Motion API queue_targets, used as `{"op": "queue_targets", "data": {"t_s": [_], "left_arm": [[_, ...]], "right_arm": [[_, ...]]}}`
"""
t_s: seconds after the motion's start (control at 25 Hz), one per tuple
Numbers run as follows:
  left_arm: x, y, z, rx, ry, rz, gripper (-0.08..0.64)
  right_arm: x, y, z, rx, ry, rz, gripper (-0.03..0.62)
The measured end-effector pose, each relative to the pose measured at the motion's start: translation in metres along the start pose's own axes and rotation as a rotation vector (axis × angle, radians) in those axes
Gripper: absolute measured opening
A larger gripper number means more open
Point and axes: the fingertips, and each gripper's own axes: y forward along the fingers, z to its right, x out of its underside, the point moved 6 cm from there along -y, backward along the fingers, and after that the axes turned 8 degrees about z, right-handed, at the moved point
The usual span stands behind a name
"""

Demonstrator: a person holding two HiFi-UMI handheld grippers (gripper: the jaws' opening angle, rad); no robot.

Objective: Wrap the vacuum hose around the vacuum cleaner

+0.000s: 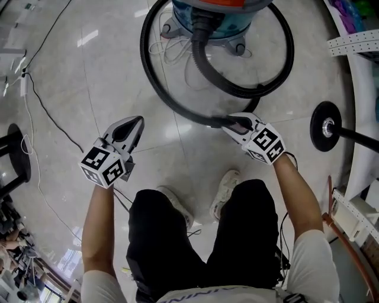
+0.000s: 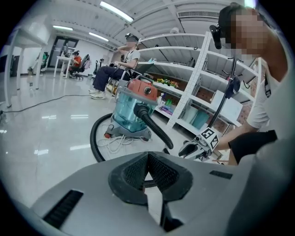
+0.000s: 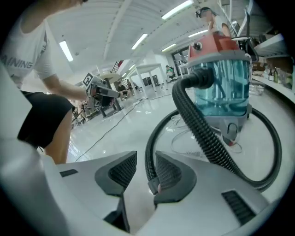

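My feed shows a glossy pale tiled floor [image 1: 89, 77], streaked with reflections of the ceiling strip lights [image 2: 115, 11]. The vacuum cleaner [image 1: 222, 21], a teal drum under a red top, stands on it at the far side, a little right of centre.

Its black ribbed hose [image 1: 177, 106] leaves the front of the drum and curves toward me. It then swings out to the right and off the far edge of the head view. It comes back in on the left and runs across the floor to my right gripper [image 1: 232, 122]. That claw is clamped on the free end of the hose, right at the tips, and the hose leads away from it toward the drum.

My left gripper [image 1: 136, 123] has its jaws together with nothing between them. It hangs above bare floor on the near left, well apart from the hose.

A white power cord [image 1: 172, 50] lies in loose coils at the drum's left foot. A thin black cable [image 1: 47, 109] trails over the tiles further left. White shelving [image 1: 355, 44] lines the right side, with a black disc [image 1: 325, 126] on a dark bar just beside it. The person's pale shoes [image 1: 228, 186] stand on the near floor. In the left gripper view the hall opens wide behind the drum, and people [image 2: 115, 69] sit far off.
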Motion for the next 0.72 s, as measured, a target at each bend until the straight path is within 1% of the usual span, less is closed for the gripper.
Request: {"op": "queue_targets", "data": {"t_s": [0.16,0.32,0.44,0.52,0.64,0.72], "left_arm": [[-0.06,-0.041,0.038,0.015,0.005,-0.018,0.017],[-0.132,-0.085,0.078,0.03,0.005,0.002,0.017],[-0.19,-0.122,0.11,0.033,0.033,0.043,0.017],[-0.229,-0.15,0.129,0.02,0.057,0.081,0.017],[-0.281,-0.195,0.158,-0.004,0.063,0.142,0.017],[-0.309,-0.226,0.178,-0.009,0.065,0.177,0.017]], "right_arm": [[-0.079,-0.044,-0.042,0.03,0.028,0.053,0.132],[-0.166,-0.088,-0.084,0.064,0.037,0.105,0.132],[-0.23,-0.12,-0.117,0.11,0.029,0.149,0.127],[-0.273,-0.142,-0.14,0.146,0.035,0.185,0.123],[-0.331,-0.175,-0.175,0.206,0.039,0.239,0.107],[-0.365,-0.195,-0.2,0.239,0.053,0.276,0.087]]}}
